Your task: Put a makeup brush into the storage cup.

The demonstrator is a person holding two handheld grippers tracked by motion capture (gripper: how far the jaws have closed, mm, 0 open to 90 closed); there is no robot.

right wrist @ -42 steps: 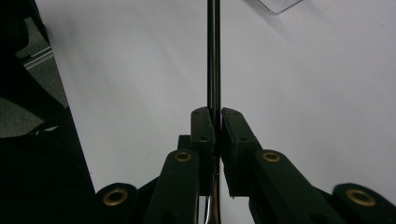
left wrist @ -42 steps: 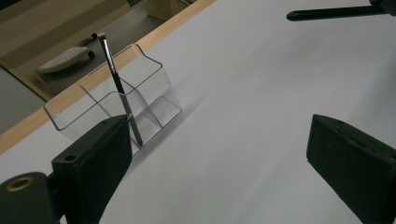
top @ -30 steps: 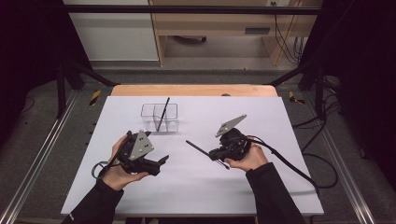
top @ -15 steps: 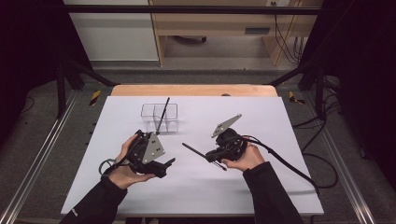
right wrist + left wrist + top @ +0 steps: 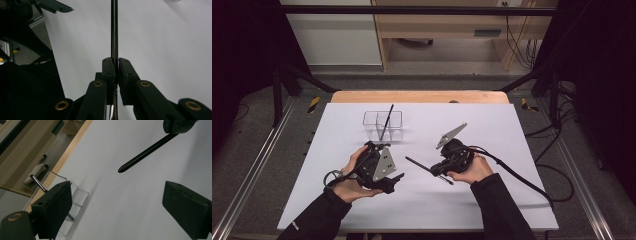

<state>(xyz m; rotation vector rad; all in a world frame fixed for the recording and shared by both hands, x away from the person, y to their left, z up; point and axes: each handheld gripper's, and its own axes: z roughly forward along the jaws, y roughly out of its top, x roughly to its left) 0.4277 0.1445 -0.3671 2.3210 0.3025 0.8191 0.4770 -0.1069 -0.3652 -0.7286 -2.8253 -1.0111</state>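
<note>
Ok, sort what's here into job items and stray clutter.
In the job:
- black pen clamped in the right tongs
- left tongs, open
- clear divided holder with another pen standing in it

Lying about:
- yellow-black tools on the floor
- cables behind

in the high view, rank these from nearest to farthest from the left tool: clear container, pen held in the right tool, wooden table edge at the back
1. The pen held by the right tool, just to the right of the left tool.
2. The clear container, farther back on the white sheet, with another pen standing in it.
3. The wooden table edge, beyond the container.
</note>
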